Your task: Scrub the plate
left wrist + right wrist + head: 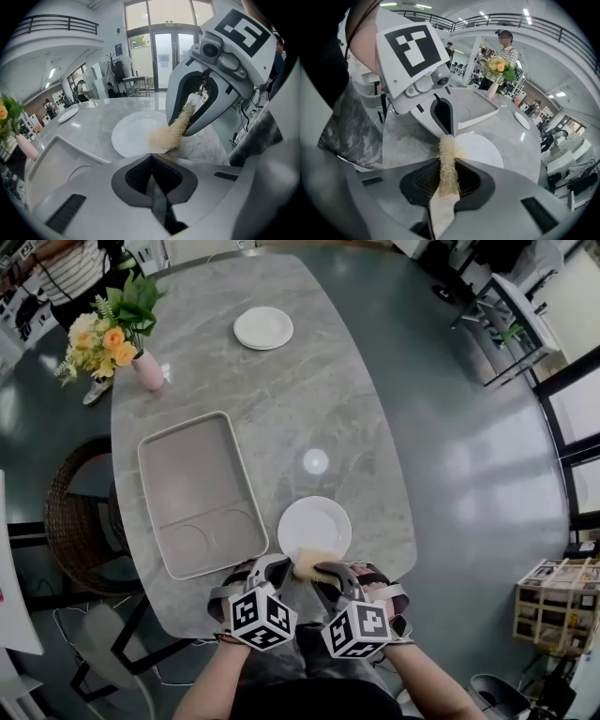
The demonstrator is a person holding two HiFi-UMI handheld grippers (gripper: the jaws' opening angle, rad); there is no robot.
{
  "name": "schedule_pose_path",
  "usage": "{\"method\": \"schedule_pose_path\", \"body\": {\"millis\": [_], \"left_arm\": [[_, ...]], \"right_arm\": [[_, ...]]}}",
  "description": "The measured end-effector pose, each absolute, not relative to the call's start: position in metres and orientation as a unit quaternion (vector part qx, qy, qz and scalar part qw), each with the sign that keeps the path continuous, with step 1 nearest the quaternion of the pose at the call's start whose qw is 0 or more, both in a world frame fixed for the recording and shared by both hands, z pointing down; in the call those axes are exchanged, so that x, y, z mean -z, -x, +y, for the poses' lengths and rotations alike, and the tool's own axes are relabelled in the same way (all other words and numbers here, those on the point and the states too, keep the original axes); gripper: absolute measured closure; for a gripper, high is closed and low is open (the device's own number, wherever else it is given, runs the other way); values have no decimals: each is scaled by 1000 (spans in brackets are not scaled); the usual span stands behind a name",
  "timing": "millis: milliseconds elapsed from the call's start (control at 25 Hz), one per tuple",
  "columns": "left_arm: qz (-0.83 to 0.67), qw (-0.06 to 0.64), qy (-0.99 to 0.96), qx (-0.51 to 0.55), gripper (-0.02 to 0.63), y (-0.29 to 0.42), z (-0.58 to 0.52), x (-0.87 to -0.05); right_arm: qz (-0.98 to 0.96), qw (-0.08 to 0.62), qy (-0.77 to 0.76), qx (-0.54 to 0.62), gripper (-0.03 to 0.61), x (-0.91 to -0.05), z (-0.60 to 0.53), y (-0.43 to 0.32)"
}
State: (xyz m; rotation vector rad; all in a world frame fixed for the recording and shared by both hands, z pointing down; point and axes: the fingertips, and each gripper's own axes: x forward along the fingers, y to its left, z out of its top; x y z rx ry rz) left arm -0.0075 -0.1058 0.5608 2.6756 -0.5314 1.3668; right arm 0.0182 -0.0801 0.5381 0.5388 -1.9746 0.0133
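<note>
A white plate (314,521) lies near the table's front edge. A pale, fibrous loofah sponge (311,562) rests over the plate's near rim. My right gripper (330,570) is shut on it, and the sponge (447,159) sticks out past the jaws toward the plate (483,147). My left gripper (278,566) is shut, with nothing visible between its jaws. Its tip sits right at the sponge's free end. In the left gripper view, the sponge (171,133) hangs from the right gripper (187,117) onto the plate (131,133), just beyond my left gripper (151,157).
A grey compartment tray (192,493) lies to the left of the plate. A second white plate (263,327) sits at the far end, with a pink vase of flowers (145,369) at the far left. A wicker chair (80,512) stands left of the table, where a person (70,273) also stands.
</note>
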Motion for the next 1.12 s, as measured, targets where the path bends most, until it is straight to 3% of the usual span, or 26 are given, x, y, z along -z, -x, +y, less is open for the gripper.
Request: {"method": "schedule_pose_path", "body": {"millis": [720, 1120], "left_arm": [[-178, 90, -880, -430, 601, 8, -108, -559], [-204, 135, -899, -363, 601, -4, -99, -536]], "right_arm": [[-848, 451, -264, -83, 500, -518, -57, -22], [-851, 411, -311, -104, 500, -500, -40, -36]]}}
